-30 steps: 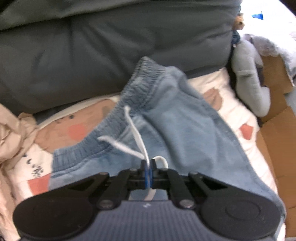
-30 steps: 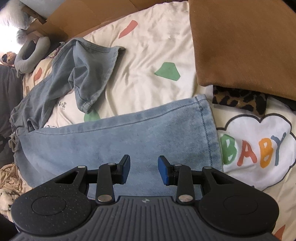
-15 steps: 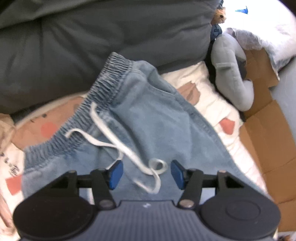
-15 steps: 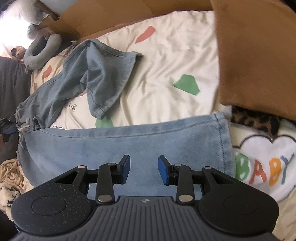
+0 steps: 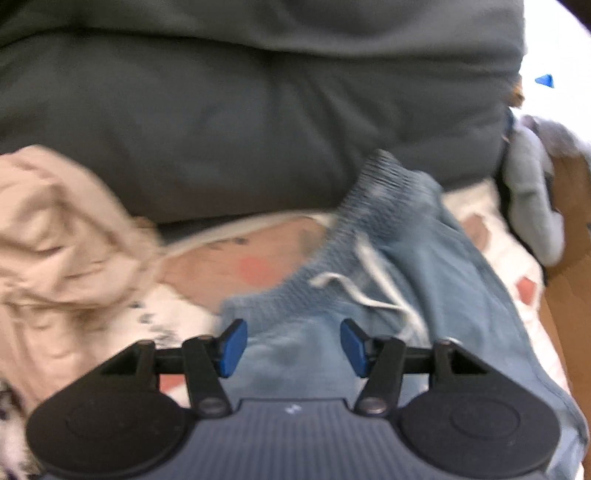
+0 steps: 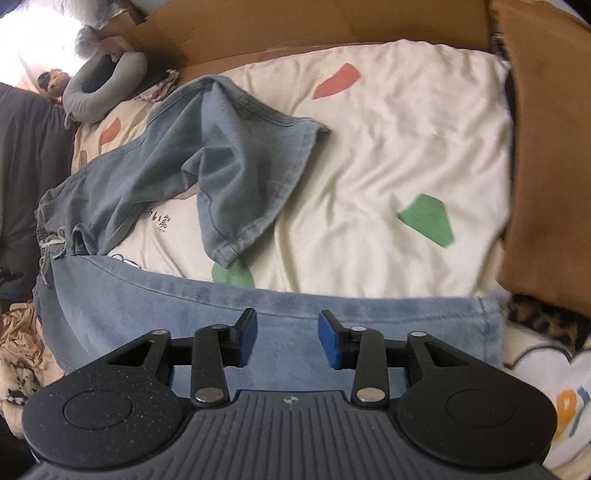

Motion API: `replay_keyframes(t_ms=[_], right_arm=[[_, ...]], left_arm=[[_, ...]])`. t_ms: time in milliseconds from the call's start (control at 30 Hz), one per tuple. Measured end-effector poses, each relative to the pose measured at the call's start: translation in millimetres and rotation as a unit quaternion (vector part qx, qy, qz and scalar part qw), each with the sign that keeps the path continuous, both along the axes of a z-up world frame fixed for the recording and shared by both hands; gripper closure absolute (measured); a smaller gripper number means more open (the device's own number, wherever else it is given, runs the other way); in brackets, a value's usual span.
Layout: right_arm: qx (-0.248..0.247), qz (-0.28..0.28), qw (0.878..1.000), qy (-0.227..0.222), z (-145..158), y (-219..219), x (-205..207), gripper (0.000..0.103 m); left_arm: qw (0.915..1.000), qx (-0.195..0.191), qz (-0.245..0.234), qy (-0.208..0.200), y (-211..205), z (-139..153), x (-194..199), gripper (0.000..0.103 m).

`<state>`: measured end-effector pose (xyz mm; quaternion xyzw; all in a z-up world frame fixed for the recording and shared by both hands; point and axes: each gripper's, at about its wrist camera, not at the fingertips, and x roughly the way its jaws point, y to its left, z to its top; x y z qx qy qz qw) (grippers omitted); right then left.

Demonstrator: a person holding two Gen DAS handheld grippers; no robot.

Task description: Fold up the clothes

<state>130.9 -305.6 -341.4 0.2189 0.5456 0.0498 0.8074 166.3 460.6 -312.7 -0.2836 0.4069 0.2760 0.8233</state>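
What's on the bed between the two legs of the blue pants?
In the right wrist view, only the cream bedsheet with a green patch lies between the crumpled leg and the flat leg; no other clothes.

Bare cream sheet (image 6: 388,155) lies open between the two trouser legs (image 6: 236,173) and out to the brown blanket (image 6: 546,166) at the right edge; cardboard (image 6: 295,33) walls the far side; the dark duvet (image 5: 240,110) banks up behind the waistband (image 5: 373,192) (the left view is blurred); a crumpled beige garment (image 5: 62,229) crowds the left, and a grey plush toy (image 5: 532,206) the right.
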Motion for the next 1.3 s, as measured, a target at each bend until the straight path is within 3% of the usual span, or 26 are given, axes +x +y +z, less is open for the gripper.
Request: replay_keyframes(t_ms=[233, 533, 733, 933, 1000, 1033, 1133, 1300], right_arm=[[-0.004, -0.002, 1.000, -0.005, -18, 10, 44, 0.053], [-0.038, -0.054, 0.998, -0.022, -52, 6, 99, 0.053], [-0.030, -0.057, 0.998, -0.017, -68, 12, 118, 0.047], [-0.062, -0.040, 0.997, -0.021, -79, 26, 132, 0.046], [-0.076, -0.027, 0.996, -0.031, -79, 31, 137, 0.061], [-0.081, -0.019, 0.996, -0.034, -78, 33, 139, 0.078], [-0.085, -0.005, 0.996, -0.037, -74, 34, 143, 0.100], [-0.078, -0.015, 0.995, -0.052, -61, 24, 138, 0.103]], left_arm=[[0.9984, -0.002, 0.052, 0.022, 31, -29, -45, 0.044], [0.9974, -0.031, 0.053, 0.037, 37, -71, -50, 0.044], [0.9973, -0.025, 0.050, 0.047, 29, -78, -49, 0.044], [0.9968, -0.015, 0.046, 0.063, 19, -76, -49, 0.044], [0.9964, -0.013, 0.051, 0.067, 14, -76, -52, 0.044], [0.9960, -0.014, 0.054, 0.070, 12, -77, -53, 0.044], [0.9954, -0.010, 0.055, 0.078, 3, -77, -56, 0.044], [0.9945, -0.010, 0.063, 0.083, -6, -71, -58, 0.044]])
